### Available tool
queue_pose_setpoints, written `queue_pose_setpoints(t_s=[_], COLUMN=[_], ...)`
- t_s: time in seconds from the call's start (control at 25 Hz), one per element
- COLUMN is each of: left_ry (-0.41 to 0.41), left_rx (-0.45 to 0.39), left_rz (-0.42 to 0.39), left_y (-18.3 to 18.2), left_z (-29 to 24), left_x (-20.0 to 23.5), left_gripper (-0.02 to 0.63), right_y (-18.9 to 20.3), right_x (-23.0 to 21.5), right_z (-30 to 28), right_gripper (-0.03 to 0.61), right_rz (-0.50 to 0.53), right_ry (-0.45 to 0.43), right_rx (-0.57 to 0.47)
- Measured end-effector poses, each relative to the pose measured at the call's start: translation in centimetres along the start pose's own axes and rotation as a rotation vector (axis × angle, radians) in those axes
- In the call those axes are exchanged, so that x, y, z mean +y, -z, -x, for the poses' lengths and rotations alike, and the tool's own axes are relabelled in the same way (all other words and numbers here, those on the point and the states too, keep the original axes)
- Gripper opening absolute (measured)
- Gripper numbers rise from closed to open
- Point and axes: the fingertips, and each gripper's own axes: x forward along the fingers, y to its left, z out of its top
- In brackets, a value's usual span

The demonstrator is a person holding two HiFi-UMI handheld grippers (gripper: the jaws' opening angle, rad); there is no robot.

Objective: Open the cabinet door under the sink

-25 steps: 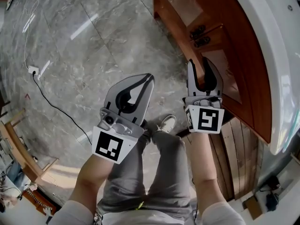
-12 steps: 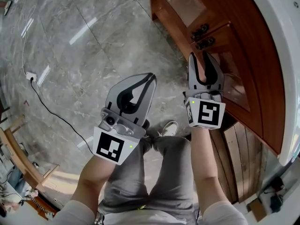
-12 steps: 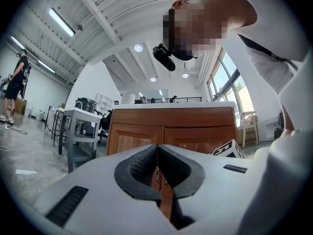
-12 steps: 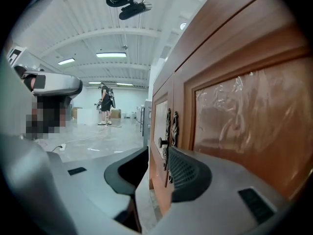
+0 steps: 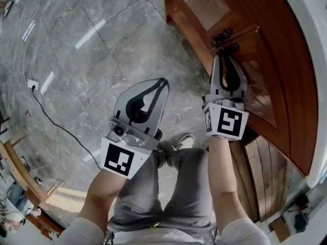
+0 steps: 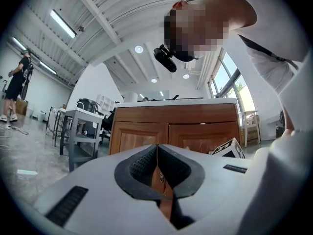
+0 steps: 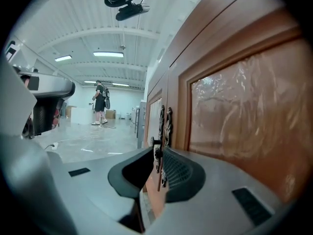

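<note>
Head view puts the cabinet door point(image 5: 258, 93) right ahead of the right claw point(image 5: 228, 57), under the white rim of the sink point(image 5: 306, 45), and it is not yet swung out. Its dark handle point(image 5: 229, 49) sits at the very tips of that claw. A second ago the claw hung short of it with its jaws spread wide. Since then it has pushed forward and its jaws have narrowed. The right gripper view shows the handle's knob point(image 7: 156, 152) inside the slim gap between the pads, so the claw looks to be pinching it. That probably means the reach is done and the grip made, leaving only the pull away from the cabinet. There are two doors, the second door point(image 5: 204, 4) lying beyond the claw's tips, and two handles, the other handle point(image 5: 222, 34) just past the gripped one. There are two claws: the left claw point(image 5: 163, 82) waits off to the right claw's left over the grey floor point(image 5: 92, 60), pressed together with nothing between its pads. One white cable point(image 5: 56, 114) trails across the floor farther out on that side.
</note>
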Motion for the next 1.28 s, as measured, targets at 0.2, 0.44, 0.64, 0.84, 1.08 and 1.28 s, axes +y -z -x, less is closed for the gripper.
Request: queue_pose_setpoints(t_s=[0.2,0.44,0.64,0.84,1.08,1.28], left_ry=[-0.012,-0.009,0.001,-0.012,-0.010,0.025], left_rx=[-0.006,0.005,0.015,0.026,0.036,0.052], left_rz=[0.004,0.019,0.021,0.032,0.047,0.054], left_y=[0.4,1.2,1.2,1.3,1.6,2.0], left_z=[-0.1,-0.4,-0.1,0.6,0.8,0.6], left_x=[0.5,0.2,-0.1,0.2,0.1,-0.8], left_gripper=[0.015,0.015,0.015,0.015,0.015,0.015], right_y=[0.0,0.2,0.0,-0.1,-0.3,0.0], right_x=[0.1,0.6,1.7,2.9,5.2,6.4], right_z=[-0.1,0.3,1.0,1.8,3.1,4.0], right_gripper=[0.072,0.054,0.051,0.051,0.049,0.049], right_rz=[0.033,0.019,0.028,0.035,0.029,0.016], right_ry=[0.014,-0.015,-0.049,-0.075,-0.127,-0.159], right_rx=[-0.009,-0.009,-0.004,0.001,-0.015,-0.006])
